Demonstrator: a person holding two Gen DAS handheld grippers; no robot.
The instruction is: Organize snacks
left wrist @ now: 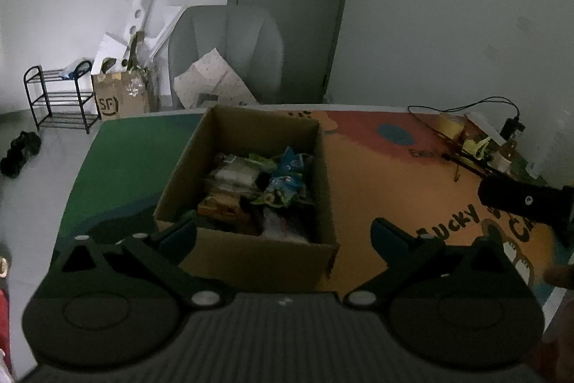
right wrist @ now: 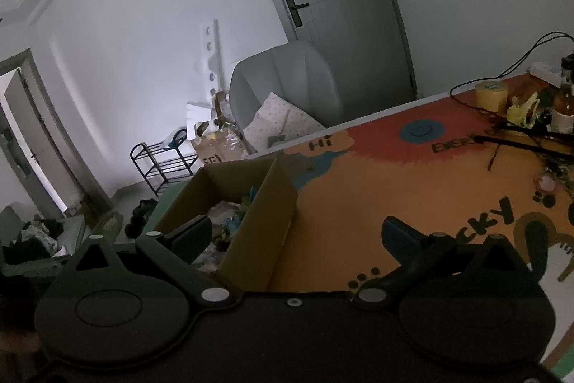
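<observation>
An open cardboard box [left wrist: 258,257] stands on the colourful table mat [left wrist: 380,174]. Several snack packets [left wrist: 287,182] in blue, green, white and orange wrappers lie heaped inside it. My left gripper [left wrist: 283,232] is open, its fingers spread wide before the box's near wall, with nothing between them. In the right wrist view the same box [right wrist: 258,236] sits at the lower left, and packets [right wrist: 229,221] show over its rim. My right gripper [right wrist: 297,236] is open too, straddling the box's near right corner without gripping it. Its dark body [left wrist: 520,200] shows at the right of the left wrist view.
Cables, a yellow tape roll [right wrist: 491,96], small bottles and clutter crowd the table's far right corner. Behind the table stand a grey armchair [left wrist: 229,52] with a pillow, a cardboard carton [left wrist: 122,96], a black shoe rack [left wrist: 57,96] and a closed door [left wrist: 294,2]. Shoes lie on the floor.
</observation>
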